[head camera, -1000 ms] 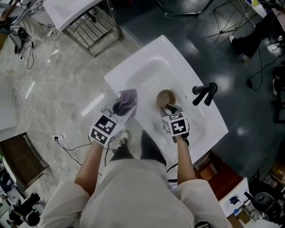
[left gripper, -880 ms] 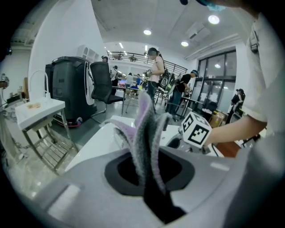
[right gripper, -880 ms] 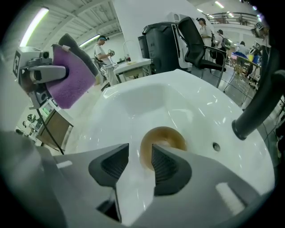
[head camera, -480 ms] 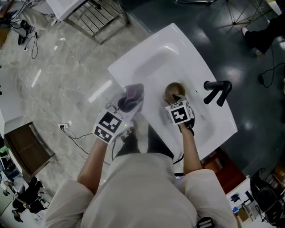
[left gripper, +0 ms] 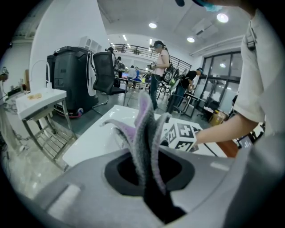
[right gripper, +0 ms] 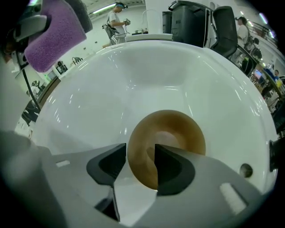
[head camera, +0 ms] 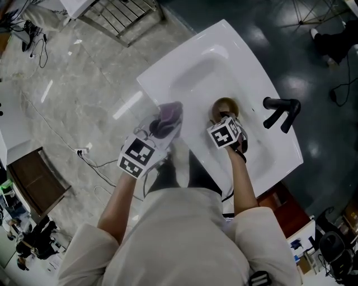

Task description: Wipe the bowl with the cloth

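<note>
1. Where the right gripper [right gripper: 140,162] points steeply down into the sink [head camera: 207,61], its jaws stand wide apart and have just been opening. The near wall of the brown bowl [right gripper: 178,129] stands between them, with one jaw outside the bowl and the other inside it. A thin gap shows at the outer jaw, so the pads do not appear to press.
2. The left gripper [left gripper: 144,173] is clamped on the purple-grey cloth [left gripper: 144,129]. The cloth's folds stick up out of the jaws and fan outward.
3. The bowl sits in the white basin with its mouth up toward the right gripper's camera. In the head view it lies on the side of the basin nearer the black faucet [head camera: 281,111].
4. The cloth hangs above the sink's near-left edge, apart from the bowl. It also shows at the upper left of the right gripper view.
5. Each gripper carries its marker cube [head camera: 225,134], with the person's bare forearms behind.
6. Around the sink are pale marble floor [head camera: 67,95] on the left and dark floor on the right. A metal rack [head camera: 120,11] stands at the top edge of the head view.
</note>
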Tool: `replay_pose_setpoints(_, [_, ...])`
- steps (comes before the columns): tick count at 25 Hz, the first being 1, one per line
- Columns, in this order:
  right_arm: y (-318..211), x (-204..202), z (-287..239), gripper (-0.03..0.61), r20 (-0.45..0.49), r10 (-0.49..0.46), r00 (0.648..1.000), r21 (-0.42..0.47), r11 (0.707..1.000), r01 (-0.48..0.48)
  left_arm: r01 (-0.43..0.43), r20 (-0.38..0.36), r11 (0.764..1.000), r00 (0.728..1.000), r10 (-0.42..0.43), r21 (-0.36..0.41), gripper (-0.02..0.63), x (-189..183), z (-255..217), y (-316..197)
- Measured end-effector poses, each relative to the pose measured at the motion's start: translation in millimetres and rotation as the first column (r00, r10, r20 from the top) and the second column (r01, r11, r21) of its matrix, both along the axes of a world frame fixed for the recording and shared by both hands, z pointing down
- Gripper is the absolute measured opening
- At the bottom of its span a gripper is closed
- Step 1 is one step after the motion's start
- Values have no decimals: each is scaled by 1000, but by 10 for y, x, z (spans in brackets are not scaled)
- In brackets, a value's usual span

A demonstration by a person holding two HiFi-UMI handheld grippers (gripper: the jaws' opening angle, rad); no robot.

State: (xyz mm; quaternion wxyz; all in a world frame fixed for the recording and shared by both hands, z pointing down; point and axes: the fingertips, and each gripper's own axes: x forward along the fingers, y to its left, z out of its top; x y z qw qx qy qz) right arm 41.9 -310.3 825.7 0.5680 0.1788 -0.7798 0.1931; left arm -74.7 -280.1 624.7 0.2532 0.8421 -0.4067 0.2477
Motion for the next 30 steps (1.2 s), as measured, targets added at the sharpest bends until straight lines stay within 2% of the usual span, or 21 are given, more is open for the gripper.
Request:
replay_pose_setpoints(5, [-28, 32, 64, 181, -26, 2, 1000, -8, 1000, -3, -9, 0, 1000, 1000, 9, -11, 64, -12, 45, -4])
replay_pose_setpoints(8, [-43, 66, 114, 127, -64, -29, 998, 4, 1000, 29, -13, 0, 1000, 1000, 13, -8, 65, -5, 62, -16])
replay_pose_setpoints(17, [-5, 145, 208, 58, -167, -117, 979, 57, 990, 128, -23, -2, 1000, 1000, 23, 3, 64, -4, 25, 23])
replay_pose_setpoints(23, [-41, 140, 98, 29, -133, -60, 989, 82, 994, 71, -25, 2, 1000, 1000, 25, 18, 66, -5, -49, 129])
replay_pose_setpoints(30, [23, 131, -100, 15, -119, -41, 992, 124, 991, 56, -16, 2, 999, 1000, 16, 37, 65, -63, -180, 326])
